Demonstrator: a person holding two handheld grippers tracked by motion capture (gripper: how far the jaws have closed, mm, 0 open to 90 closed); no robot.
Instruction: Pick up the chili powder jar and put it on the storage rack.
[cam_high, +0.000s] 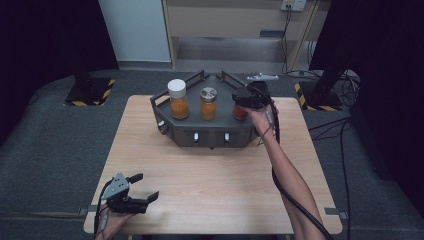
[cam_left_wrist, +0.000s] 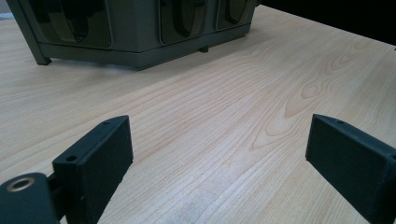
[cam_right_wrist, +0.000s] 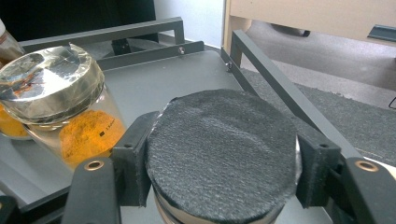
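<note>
1. Left gripper (cam_high: 145, 187): at 7 o'clock in the high view, jaws spread wide, nothing between them, pointing toward 2 o'clock.
2. Right gripper (cam_high: 241, 111): at 1 o'clock, forearm stretched forward from 5 o'clock; jaws clamped on a jar lid (cam_right_wrist: 223, 151).

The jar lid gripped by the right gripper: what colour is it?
Black, with a rough felt-like top. The lid shows best in the right gripper view.
</note>
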